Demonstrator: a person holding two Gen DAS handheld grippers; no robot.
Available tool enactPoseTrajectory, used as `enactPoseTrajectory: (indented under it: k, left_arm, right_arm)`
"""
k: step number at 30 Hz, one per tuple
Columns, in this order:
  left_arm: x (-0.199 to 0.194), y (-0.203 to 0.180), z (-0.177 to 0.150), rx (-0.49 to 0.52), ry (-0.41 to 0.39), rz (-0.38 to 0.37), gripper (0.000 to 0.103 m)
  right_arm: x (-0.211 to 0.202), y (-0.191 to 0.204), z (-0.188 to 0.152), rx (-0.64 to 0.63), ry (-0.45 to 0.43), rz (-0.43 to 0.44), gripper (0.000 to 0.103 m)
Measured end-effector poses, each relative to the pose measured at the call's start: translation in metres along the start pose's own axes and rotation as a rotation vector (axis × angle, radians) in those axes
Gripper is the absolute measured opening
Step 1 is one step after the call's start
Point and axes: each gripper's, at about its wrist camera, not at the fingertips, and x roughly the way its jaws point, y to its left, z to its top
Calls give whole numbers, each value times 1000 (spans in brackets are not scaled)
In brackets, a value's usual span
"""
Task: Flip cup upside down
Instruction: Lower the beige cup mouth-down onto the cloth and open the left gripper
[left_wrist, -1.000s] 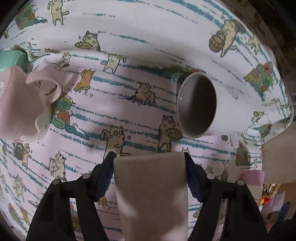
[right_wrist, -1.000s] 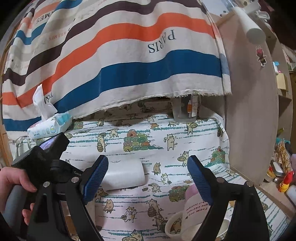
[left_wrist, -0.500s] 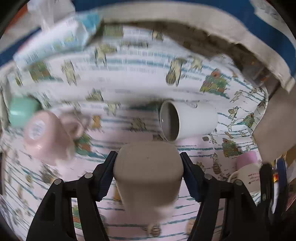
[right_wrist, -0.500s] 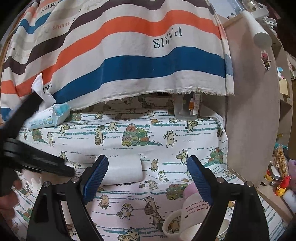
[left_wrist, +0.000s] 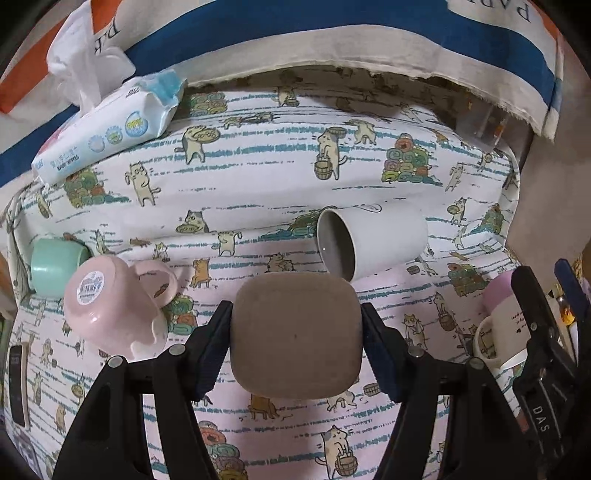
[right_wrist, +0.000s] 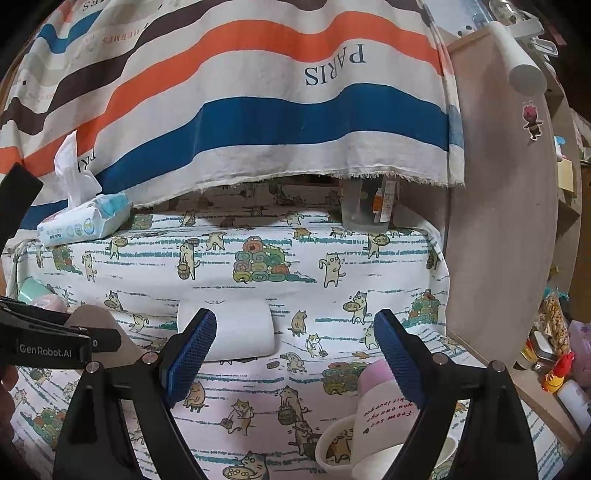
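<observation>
My left gripper (left_wrist: 295, 332) is shut on a taupe square cup (left_wrist: 295, 334), whose flat base faces the camera, above the cat-print tablecloth (left_wrist: 258, 177). The cup's edge also shows in the right wrist view (right_wrist: 99, 321). A white cup (left_wrist: 373, 242) lies on its side just beyond it, mouth to the left; it also shows in the right wrist view (right_wrist: 236, 332). My right gripper (right_wrist: 295, 354) is open and empty, above the cloth in front of the white cup.
A pink mug (left_wrist: 114, 306) lies tipped at the left, beside a mint cup (left_wrist: 51, 264). A white-and-pink printed mug (right_wrist: 373, 417) stands at the near right. A wipes pack (left_wrist: 110, 129) sits at the back left. A striped towel (right_wrist: 258, 92) hangs behind. A wooden panel (right_wrist: 498, 240) stands at the right.
My left gripper has tilted up and turned the taupe cup, so its base now faces the camera. The right gripper has barely moved.
</observation>
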Motion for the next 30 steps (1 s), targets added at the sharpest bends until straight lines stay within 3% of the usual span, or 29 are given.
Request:
enactPoseTrajectory:
  k: [8, 10, 13, 20, 24, 30]
  left_arm:
    - [8, 10, 4, -17, -112, -73, 66]
    - [3, 13, 1, -1, -147, -78, 75]
    - [-13, 22, -6, 19, -231, -75, 84]
    - [-66, 61, -22, -21, -471, -47, 103]
    - [-89, 75, -40, 4, -604, 18, 103]
    - [-99, 82, -65, 45, -644, 11, 103]
  right_arm:
    - [2, 0, -1, -4, 7, -1, 89]
    - [1, 0, -1, 5, 5, 15, 90]
    - [-1, -3, 0, 31, -10, 40, 101]
    - [-18, -1, 1, 28, -100, 72, 102]
    - [-23, 1, 2, 33, -120, 128, 102]
    - [-19, 1, -3, 66, -100, 182, 102]
